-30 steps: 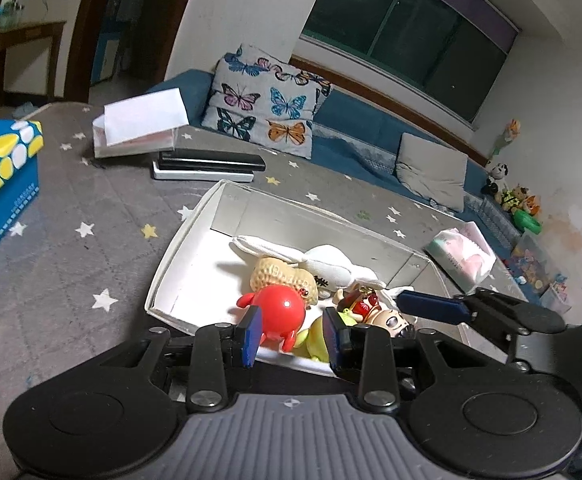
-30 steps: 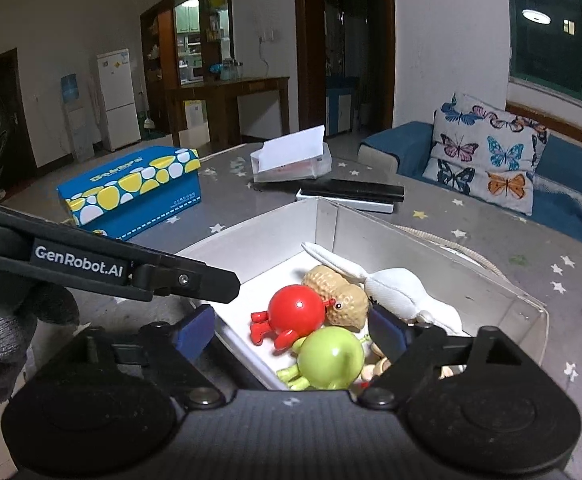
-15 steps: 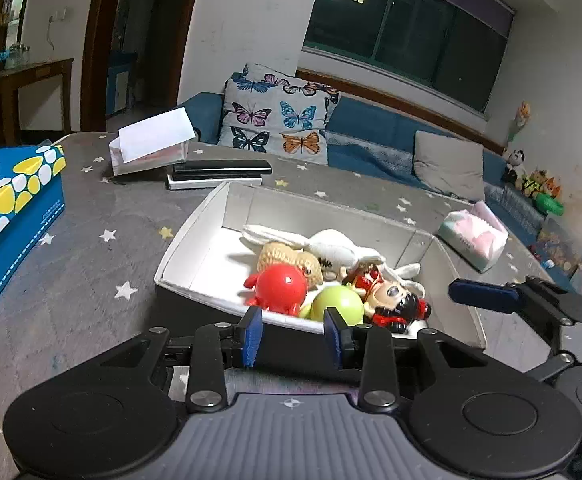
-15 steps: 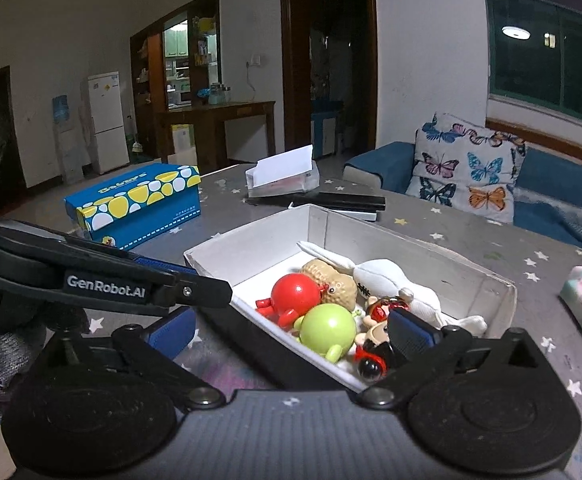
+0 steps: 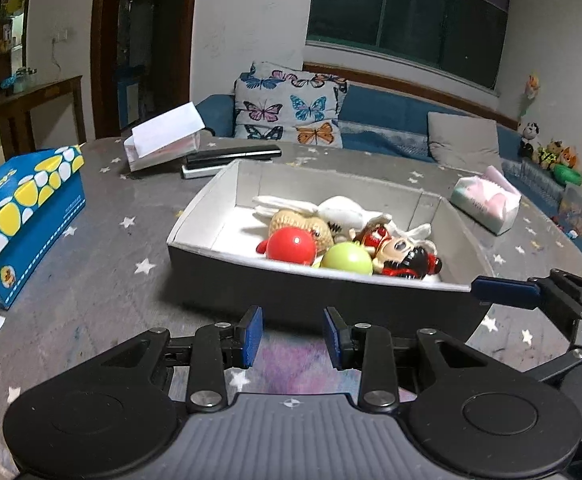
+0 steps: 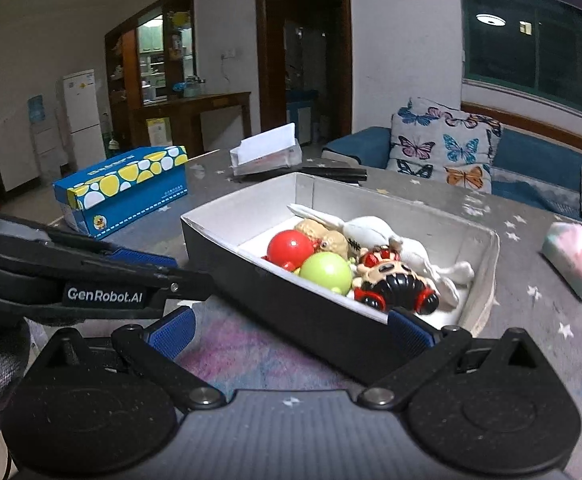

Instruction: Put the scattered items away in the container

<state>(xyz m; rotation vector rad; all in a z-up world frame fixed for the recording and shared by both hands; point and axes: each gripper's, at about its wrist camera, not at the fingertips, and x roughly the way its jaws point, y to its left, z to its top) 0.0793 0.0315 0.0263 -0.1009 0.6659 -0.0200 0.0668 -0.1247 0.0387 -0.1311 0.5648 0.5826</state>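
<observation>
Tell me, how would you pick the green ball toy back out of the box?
Come straight down from above and pinch the green ball toy across its round middle. It sits low against the box's near wall, squeezed between the red ball toy and the doll, so only its top is free.

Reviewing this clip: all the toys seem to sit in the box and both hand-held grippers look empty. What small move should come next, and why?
Probably just ease both back and stop. The red ball toy, green ball toy, doll and white plush all lie inside the white box. The left hand-held gripper and right hand-held gripper are open and hold nothing, short of the box's near wall.
</observation>
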